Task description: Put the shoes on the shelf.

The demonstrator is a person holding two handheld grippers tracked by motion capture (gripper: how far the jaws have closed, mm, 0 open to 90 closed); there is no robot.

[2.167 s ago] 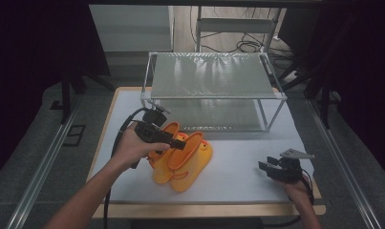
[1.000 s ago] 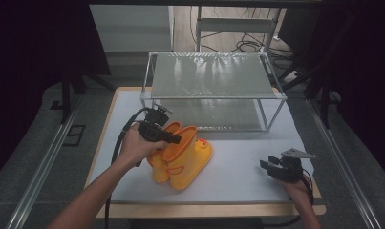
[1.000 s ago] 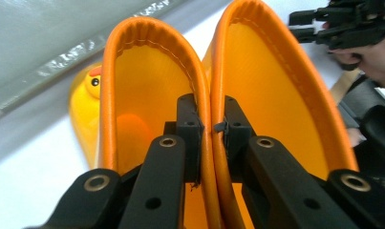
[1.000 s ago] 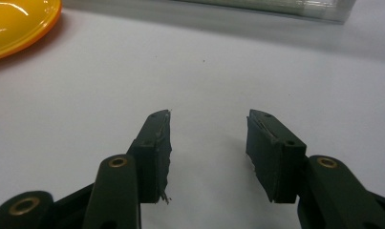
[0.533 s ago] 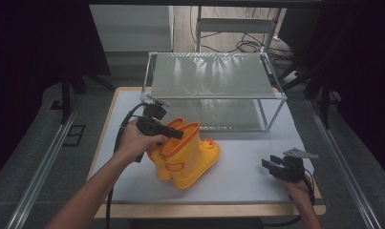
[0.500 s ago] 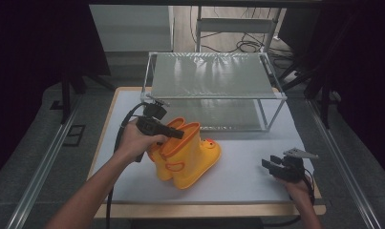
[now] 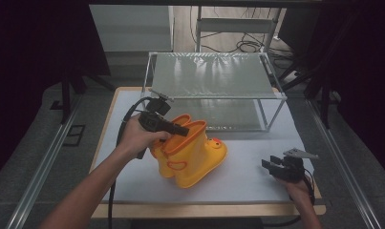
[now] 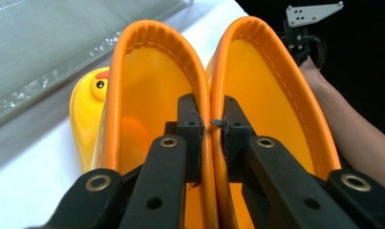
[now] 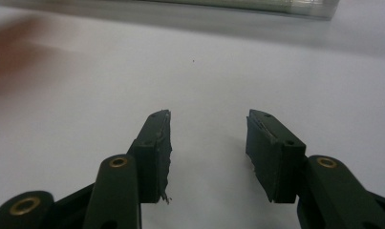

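Note:
A pair of yellow rubber boots (image 7: 190, 152) with orange rims stands upright in the middle of the white table. My left gripper (image 7: 180, 130) is shut on the two touching rims, one jaw inside each boot. In the left gripper view the pinch (image 8: 210, 125) clamps both orange rims of the boots (image 8: 147, 86) together, and a duck face shows on one toe (image 8: 92, 93). My right gripper (image 7: 269, 166) rests low at the table's right front, open and holding nothing. Its own view shows the right gripper (image 9: 208, 125) with jaws spread over bare white table.
A metal-framed rack (image 7: 214, 78) with a shiny shelf stands at the back of the table (image 7: 257, 143), just behind the boots. Its lower bar (image 9: 257, 7) shows at the top of the right gripper view. The table's front edge (image 7: 204, 210) is wooden.
The boots lay on their sides at first. My left gripper has raised them by the rims until they stand upright. The right gripper has stayed in place.

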